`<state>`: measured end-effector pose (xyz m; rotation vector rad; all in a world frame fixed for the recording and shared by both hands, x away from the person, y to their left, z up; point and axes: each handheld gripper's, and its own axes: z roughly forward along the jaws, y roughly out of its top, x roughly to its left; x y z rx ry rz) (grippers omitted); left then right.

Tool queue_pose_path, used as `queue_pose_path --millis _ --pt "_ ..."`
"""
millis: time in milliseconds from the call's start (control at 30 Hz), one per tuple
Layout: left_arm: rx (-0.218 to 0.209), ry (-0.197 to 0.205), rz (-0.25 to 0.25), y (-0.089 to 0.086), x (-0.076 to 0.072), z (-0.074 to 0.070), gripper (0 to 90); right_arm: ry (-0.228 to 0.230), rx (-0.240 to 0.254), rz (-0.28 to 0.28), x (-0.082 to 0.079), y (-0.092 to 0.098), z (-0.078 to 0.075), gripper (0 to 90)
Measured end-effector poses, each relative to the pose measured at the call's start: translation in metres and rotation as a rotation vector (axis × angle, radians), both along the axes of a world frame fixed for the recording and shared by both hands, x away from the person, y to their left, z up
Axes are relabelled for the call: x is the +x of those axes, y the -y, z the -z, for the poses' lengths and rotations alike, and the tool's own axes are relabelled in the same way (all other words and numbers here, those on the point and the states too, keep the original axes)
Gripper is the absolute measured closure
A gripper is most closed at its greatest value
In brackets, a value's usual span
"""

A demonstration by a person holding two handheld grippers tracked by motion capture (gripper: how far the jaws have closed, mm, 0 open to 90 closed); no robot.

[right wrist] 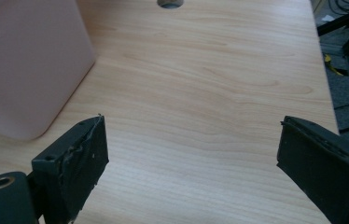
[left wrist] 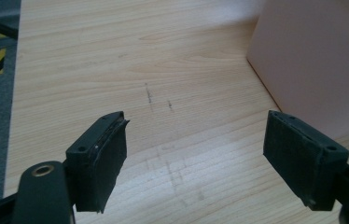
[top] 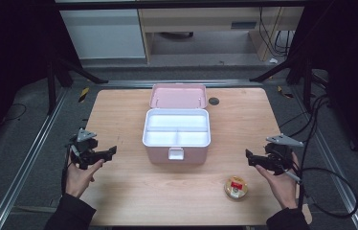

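round tin [top: 236, 187] near table [top: 119, 196] edge, pink box [top: 177, 135] central

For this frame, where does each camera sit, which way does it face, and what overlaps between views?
High view: above the person's side, looking forward and down on the table; both forearms, left gripper, right gripper, open pink box, small round tin.
Left gripper view: rides the left gripper, looking along its open jaws across bare wood, pink box wall at right.
Right gripper view: rides the right gripper, open jaws, pink box at left.
Shared: pink box and tabletop.
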<state>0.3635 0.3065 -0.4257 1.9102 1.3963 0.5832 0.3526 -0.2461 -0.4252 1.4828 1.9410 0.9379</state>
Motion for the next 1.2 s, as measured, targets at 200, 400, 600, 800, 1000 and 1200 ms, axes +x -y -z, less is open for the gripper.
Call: queue_pose_path --millis 200,400,600,800,1000,1200 --pt "0.015 -0.016 0.014 0.006 -0.001 0.009 19.7 -0.026 -0.01 -0.069 -0.004 -0.015 0.007 9.7" --pt "0.027 -0.01 0.026 0.007 -0.004 0.009 18.6 -0.045 -0.061 -0.108 -0.013 -0.032 0.014 11.1" --pt "0.033 -0.012 0.024 0.006 -0.004 0.01 18.4 -0.116 -0.077 -0.157 -0.024 -0.046 0.025 12.1" --pt "0.031 -0.013 0.019 0.005 -0.005 0.01 18.4 -0.189 -0.067 -0.201 -0.035 -0.057 0.04 10.7" --pt "0.038 -0.016 0.026 0.008 -0.005 0.012 18.4 -0.246 -0.102 -0.206 -0.047 -0.06 0.053 9.9" --pt "0.043 -0.027 0.03 0.007 -0.005 0.014 18.4 -0.302 -0.114 -0.184 -0.049 -0.06 0.052 10.3"
